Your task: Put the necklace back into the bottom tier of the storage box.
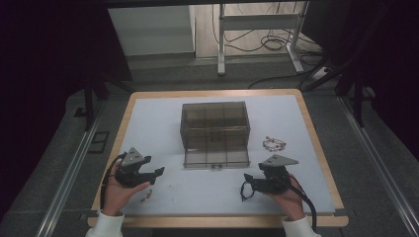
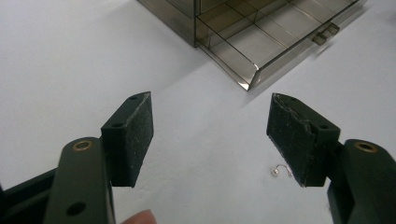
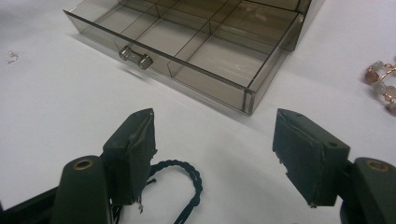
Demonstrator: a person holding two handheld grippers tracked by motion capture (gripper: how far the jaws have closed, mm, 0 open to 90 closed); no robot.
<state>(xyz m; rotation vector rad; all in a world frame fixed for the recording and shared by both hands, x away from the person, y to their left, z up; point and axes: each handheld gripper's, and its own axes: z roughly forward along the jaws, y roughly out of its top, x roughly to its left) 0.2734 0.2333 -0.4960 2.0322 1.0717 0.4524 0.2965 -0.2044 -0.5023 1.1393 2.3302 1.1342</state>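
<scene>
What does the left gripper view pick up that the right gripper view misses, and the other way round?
Left gripper view alone: a small pearl earring on the white mat beside one jaw pad, and a fingertip at the bottom edge.

Right gripper view alone: a black braided cord loop lying by the near jaw, the drawer's clear handle seen sharply from the front, a beaded bracelet at the right edge, and a tiny hook-shaped piece far left.

Both: the smoky transparent drawer pulled open, its divided compartments empty where seen, the white mat, and open jaws holding nothing.
</scene>
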